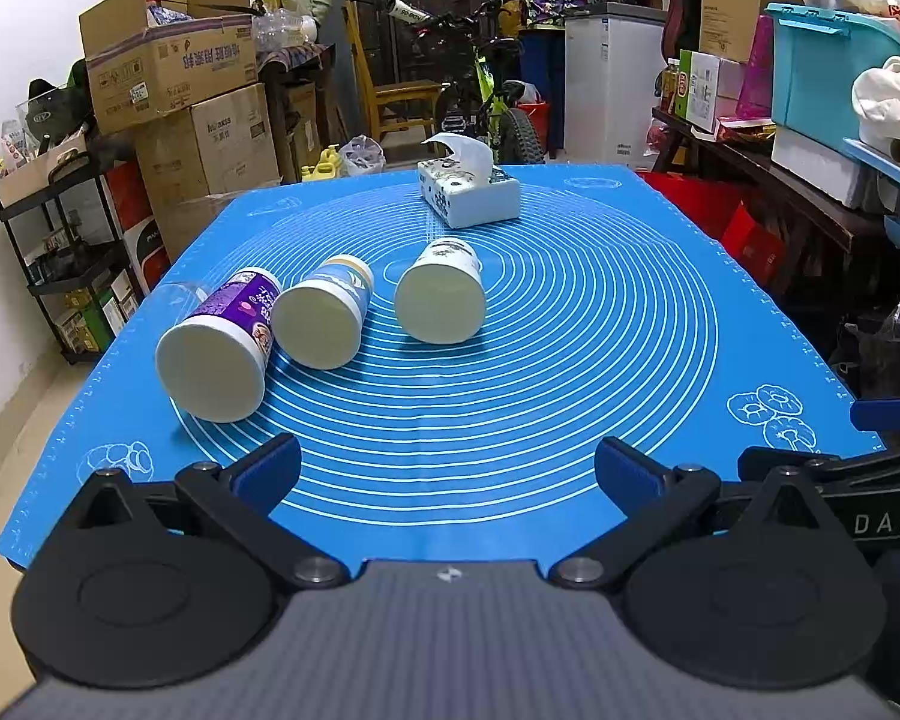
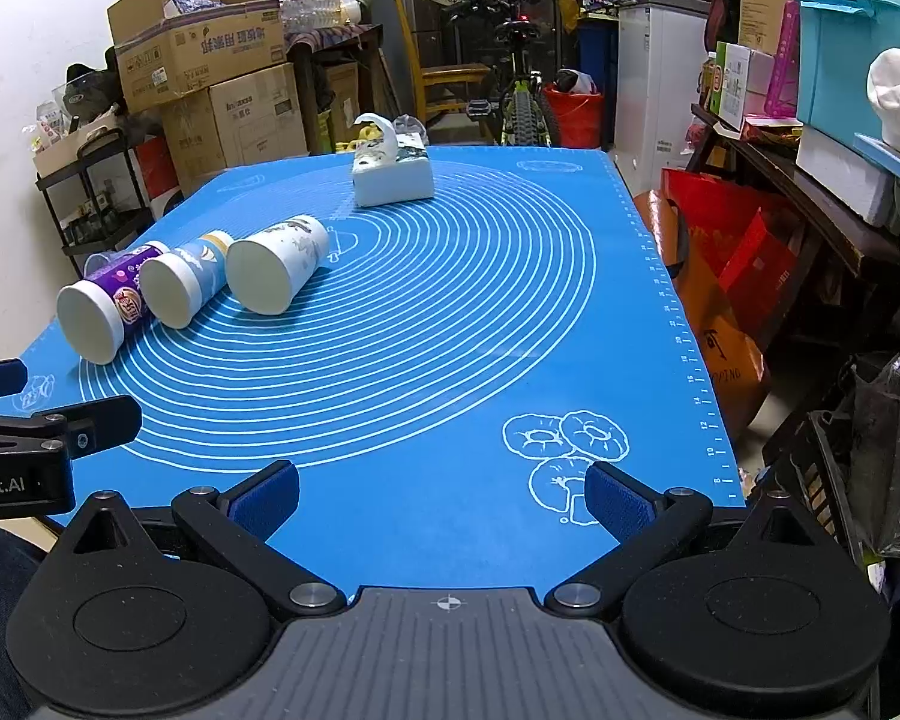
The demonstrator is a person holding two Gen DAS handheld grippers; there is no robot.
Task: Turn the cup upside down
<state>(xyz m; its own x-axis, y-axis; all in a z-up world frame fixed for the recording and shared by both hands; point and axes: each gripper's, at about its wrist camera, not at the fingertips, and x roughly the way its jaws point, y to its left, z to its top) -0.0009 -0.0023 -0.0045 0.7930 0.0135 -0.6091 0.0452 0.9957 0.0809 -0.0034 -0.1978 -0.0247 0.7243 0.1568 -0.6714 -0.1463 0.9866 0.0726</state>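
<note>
Three paper cups lie on their sides on the blue mat (image 1: 510, 360), bases toward me: a purple cup (image 1: 219, 348) at left, a light-blue cup (image 1: 321, 312) beside it, touching, and a white patterned cup (image 1: 441, 299) apart at right. They also show in the right wrist view: purple cup (image 2: 99, 315), light-blue cup (image 2: 180, 288), white cup (image 2: 273, 276). My left gripper (image 1: 447, 468) is open and empty, near the mat's front edge, short of the cups. My right gripper (image 2: 441, 495) is open and empty, to the right of the left one.
A white tissue box (image 1: 471, 192) sits at the far middle of the mat. A clear plastic cup (image 1: 177, 297) lies behind the purple cup. Cardboard boxes (image 1: 174, 78), a bicycle (image 1: 492, 90) and shelves (image 1: 810, 138) surround the table.
</note>
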